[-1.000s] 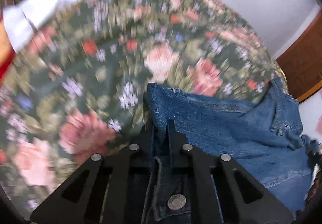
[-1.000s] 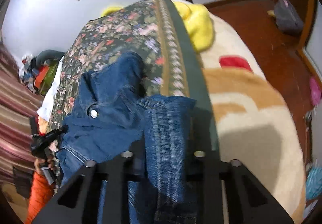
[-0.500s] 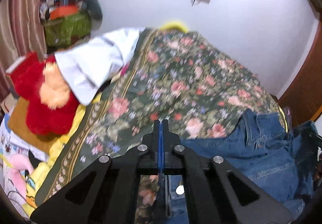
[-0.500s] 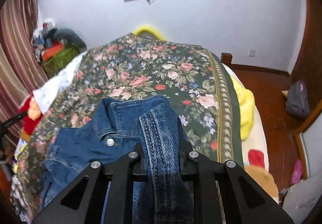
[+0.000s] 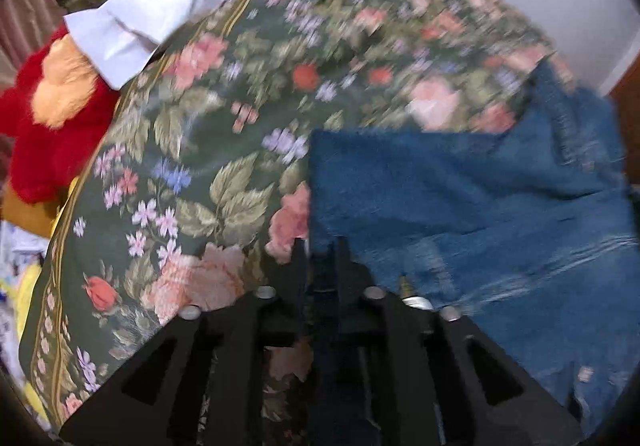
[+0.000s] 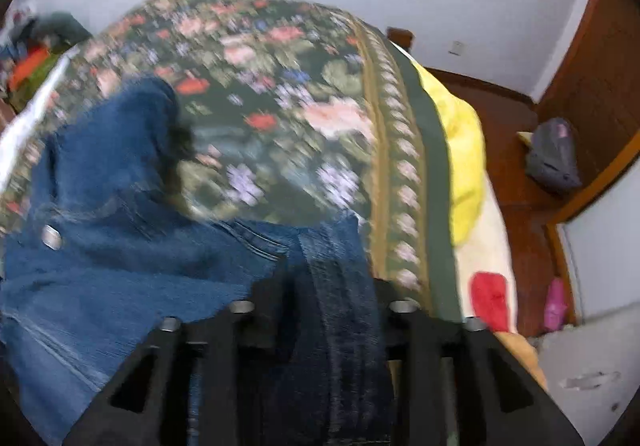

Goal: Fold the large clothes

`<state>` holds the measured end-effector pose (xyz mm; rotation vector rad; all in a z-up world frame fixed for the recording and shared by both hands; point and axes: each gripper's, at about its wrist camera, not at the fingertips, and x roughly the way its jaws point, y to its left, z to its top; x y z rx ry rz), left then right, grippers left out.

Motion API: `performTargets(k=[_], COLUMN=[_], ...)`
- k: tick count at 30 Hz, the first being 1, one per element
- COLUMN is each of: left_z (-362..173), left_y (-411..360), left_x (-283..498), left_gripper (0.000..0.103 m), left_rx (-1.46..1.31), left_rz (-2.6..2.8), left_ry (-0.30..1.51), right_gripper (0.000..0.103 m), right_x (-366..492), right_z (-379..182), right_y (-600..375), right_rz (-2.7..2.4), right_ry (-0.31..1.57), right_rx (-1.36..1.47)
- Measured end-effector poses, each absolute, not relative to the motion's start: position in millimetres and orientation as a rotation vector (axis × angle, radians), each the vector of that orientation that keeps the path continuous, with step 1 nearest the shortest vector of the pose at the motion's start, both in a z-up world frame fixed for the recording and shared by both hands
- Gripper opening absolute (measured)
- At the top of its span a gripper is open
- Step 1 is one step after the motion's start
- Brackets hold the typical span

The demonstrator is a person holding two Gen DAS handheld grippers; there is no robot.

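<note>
A blue denim jacket (image 5: 460, 197) lies on a dark green floral bedspread (image 5: 224, 133). My left gripper (image 5: 322, 246) is shut on an edge of the denim jacket, low over the bedspread, with the cloth spreading out to its right. In the right wrist view the denim jacket (image 6: 120, 230) spreads to the left, with a metal button (image 6: 52, 237) showing. My right gripper (image 6: 332, 266) is shut on a thick seamed band of the jacket that runs between its fingers. Both views are motion-blurred.
A white cloth (image 5: 160, 9) and a red plush toy (image 5: 48, 117) lie at the bedspread's left edge. A yellow blanket (image 6: 464, 165) and cream bedding (image 6: 488, 258) lie at its right edge. A wooden floor with a grey bag (image 6: 554, 153) lies beyond the bed.
Both grippers have dropped down toward the bedspread with the jacket still held. The views have tilted from the far wall to the bed surface.
</note>
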<state>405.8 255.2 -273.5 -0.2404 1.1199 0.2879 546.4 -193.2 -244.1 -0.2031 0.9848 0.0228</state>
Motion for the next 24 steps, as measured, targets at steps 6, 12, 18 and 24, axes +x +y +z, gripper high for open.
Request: performTargets(k=[6,12,18,24], left_z=[-267.4,-219.5,-145.2,-82.1], left_y=[256.8,237.4,202.4,165.0], left_x=[393.1,359.2,307.6,251.6], left_gripper=[0.029,0.029,0.032,0.069], left_rx=[-0.285,-0.19,-0.103,-0.049], left_rz=[0.304,0.277,0.21,0.129], left_ry=[1.122,1.076,0.927,0.748], right_gripper=[0.092,0.092,0.092,0.092], right_x=[520.7,463.5,388.1,313.1], right_z=[-226.1,-169.4,-97.9,-44.6], right_y=[-204.8,-211.4,-205.8,-203.1], right_rz=[-0.013,0.095,0.199,0.301], right_ry=[0.945,0.907,0.766,0.635], right_rx=[-0.269,-0.179,-0.165,-0.146])
